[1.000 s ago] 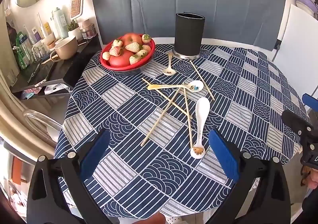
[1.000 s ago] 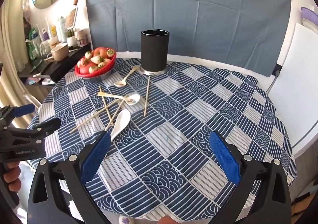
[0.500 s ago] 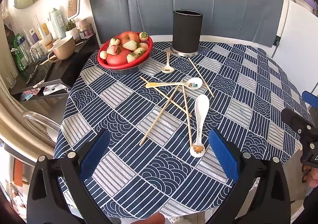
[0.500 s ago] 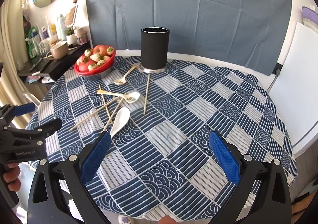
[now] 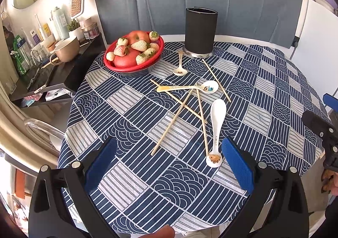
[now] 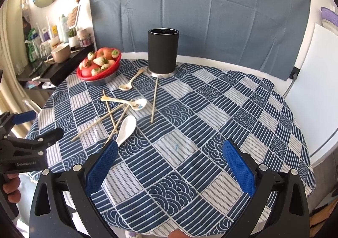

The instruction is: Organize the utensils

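Observation:
A black cylindrical holder [image 5: 200,32] [image 6: 163,51] stands at the back of the round table. Several wooden chopsticks [image 5: 173,122] [image 6: 154,101] and three white ceramic spoons lie scattered in front of it: a large one [image 5: 217,121] [image 6: 126,128], one with a cartoon bowl [image 5: 208,86] [image 6: 138,103], and a small one [image 5: 180,67] [image 6: 128,84]. My left gripper [image 5: 169,158] is open and empty above the near table edge, by the large spoon's handle. My right gripper [image 6: 171,162] is open and empty over the tablecloth, right of the utensils.
A red bowl of apples and strawberries [image 5: 134,54] [image 6: 99,65] sits at the back left. A dark side shelf [image 5: 52,69] with a mug and bottles stands left of the table. A white board [image 6: 316,98] leans at the right. A blue patterned cloth [image 6: 211,132] covers the table.
Both grippers have drifted slightly closer to the table; the left view now sits a little nearer the large spoon. Nothing on the table has moved.

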Demonstrator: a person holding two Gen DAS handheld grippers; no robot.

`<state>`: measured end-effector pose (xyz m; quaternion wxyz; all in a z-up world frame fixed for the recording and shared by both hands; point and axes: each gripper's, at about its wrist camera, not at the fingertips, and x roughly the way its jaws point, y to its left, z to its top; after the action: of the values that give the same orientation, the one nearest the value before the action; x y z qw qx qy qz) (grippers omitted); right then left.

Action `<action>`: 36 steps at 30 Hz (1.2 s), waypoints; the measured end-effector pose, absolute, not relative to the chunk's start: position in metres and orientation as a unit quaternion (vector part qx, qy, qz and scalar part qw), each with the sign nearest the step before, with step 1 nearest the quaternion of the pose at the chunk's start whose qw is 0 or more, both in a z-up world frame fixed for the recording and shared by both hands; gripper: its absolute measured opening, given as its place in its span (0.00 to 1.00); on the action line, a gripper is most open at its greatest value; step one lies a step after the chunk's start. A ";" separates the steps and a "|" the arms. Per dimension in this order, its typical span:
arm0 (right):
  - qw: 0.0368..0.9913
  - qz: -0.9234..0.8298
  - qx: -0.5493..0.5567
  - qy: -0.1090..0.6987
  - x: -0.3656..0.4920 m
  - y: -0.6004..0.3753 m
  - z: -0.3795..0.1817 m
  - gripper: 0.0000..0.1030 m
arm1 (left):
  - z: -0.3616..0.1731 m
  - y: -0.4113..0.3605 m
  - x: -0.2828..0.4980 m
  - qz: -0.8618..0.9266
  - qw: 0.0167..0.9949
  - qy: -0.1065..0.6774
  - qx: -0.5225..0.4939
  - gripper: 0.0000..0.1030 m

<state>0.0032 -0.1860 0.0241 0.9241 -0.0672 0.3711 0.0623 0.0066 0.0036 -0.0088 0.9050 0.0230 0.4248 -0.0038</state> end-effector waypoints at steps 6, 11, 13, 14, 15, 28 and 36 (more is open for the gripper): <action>0.923 0.060 -0.071 0.372 0.005 -0.185 0.024 0.92 | -0.012 0.007 0.011 -0.009 0.902 0.431 0.022 0.94; 0.923 0.054 -0.069 0.376 0.006 -0.186 0.023 0.92 | -0.017 0.006 0.016 -0.014 0.899 0.437 0.025 0.94; 0.922 0.052 -0.070 0.377 0.006 -0.186 0.021 0.92 | -0.018 0.006 0.018 -0.016 0.898 0.438 0.027 0.94; 0.921 0.052 -0.071 0.379 0.007 -0.186 0.020 0.92 | -0.019 0.006 0.019 -0.018 0.898 0.440 0.027 0.94; 0.921 0.052 -0.071 0.380 0.008 -0.186 0.019 0.92 | -0.020 0.006 0.019 -0.018 0.897 0.440 0.027 0.94; 0.909 0.092 -0.073 0.400 0.034 -0.179 0.008 0.92 | -0.040 0.007 0.028 -0.018 0.886 0.462 0.026 0.94; 0.893 0.140 -0.091 0.417 0.063 -0.175 -0.004 0.92 | -0.052 0.006 0.035 -0.005 0.877 0.479 0.022 0.94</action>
<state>0.0625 -0.1753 -0.0038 0.8933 -0.0908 0.4174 0.1400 0.0348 0.0057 -0.0516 0.8775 0.0224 0.4791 -0.0051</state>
